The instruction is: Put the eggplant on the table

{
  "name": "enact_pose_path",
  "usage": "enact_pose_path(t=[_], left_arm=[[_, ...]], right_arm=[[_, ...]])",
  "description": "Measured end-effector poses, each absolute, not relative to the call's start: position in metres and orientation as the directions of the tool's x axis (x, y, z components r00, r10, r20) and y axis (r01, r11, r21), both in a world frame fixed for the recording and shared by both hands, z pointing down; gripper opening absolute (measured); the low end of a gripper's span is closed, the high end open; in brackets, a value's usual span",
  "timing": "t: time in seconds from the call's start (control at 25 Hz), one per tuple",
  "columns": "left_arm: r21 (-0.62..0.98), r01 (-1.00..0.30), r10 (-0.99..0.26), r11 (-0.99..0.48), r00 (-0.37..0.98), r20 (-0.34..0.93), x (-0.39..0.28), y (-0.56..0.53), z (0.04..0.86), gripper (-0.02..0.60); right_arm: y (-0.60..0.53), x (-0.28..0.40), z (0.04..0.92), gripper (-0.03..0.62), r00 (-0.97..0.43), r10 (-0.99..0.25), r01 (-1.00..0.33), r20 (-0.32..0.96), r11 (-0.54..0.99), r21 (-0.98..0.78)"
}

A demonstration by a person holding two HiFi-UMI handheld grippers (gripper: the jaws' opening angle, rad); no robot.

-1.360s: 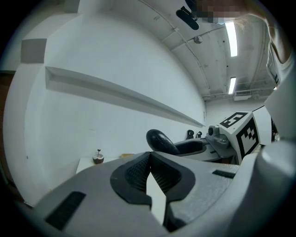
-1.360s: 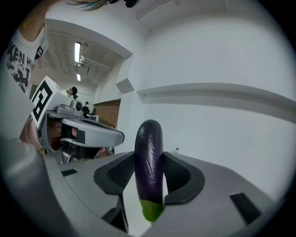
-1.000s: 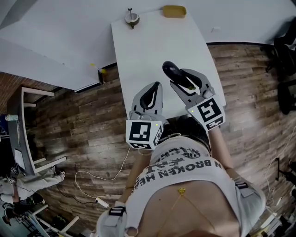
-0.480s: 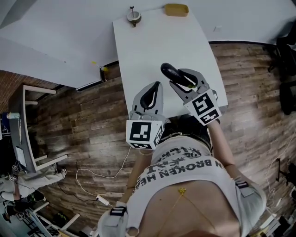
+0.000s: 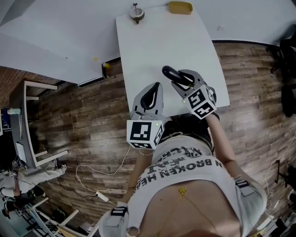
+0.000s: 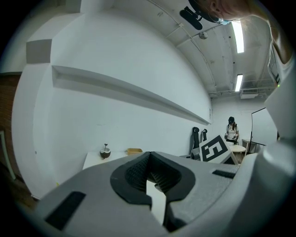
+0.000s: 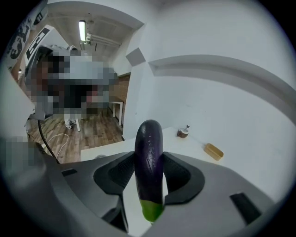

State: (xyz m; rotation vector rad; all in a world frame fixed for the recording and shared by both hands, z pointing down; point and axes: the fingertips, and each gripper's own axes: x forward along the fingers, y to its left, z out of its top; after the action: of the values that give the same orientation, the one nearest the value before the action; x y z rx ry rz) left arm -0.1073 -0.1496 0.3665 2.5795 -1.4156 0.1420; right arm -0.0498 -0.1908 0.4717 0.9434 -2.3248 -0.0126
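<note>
Right gripper (image 7: 149,175) clamps a dark purple eggplant (image 7: 149,157) between its two jaws. The green stem end points back toward the gripper body and the rounded tip points away. Seen from the head view, the eggplant sits over the near right part of the white table (image 5: 162,44); whether it touches the top cannot be told. Left gripper (image 6: 149,175) hovers at the table's near edge, jaws drawn together with nothing between them. At the table's far end stand a small round bowl (image 5: 136,14) and a tan oblong block (image 5: 180,7).
</note>
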Motion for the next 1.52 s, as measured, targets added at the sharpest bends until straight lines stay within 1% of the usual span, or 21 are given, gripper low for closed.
enact_pose_path(t=[0.24,0.6,1.52], left_arm=[[0.118,-0.855,-0.832,-0.504,0.518,0.200,-0.115,-0.147,0.373,0.006],[0.126,-0.879,-0.848,-0.460,0.477,0.232,-0.131,-0.143,0.380,0.006],[0.136,-0.904,-0.851,-0.405,0.427,0.306,-0.148,-0.142,0.403,0.006]], right_arm=[[-0.193,-0.049,0.508,0.192,-0.534,-0.582,-0.606,0.613,0.769,0.203],[-0.196,-0.052,0.547,0.192,-0.516,-0.523,-0.579,0.679,0.797,0.174],[-0.203,-0.050,0.631,0.192,-0.463,-0.400,-0.542,0.791,0.834,0.104]])
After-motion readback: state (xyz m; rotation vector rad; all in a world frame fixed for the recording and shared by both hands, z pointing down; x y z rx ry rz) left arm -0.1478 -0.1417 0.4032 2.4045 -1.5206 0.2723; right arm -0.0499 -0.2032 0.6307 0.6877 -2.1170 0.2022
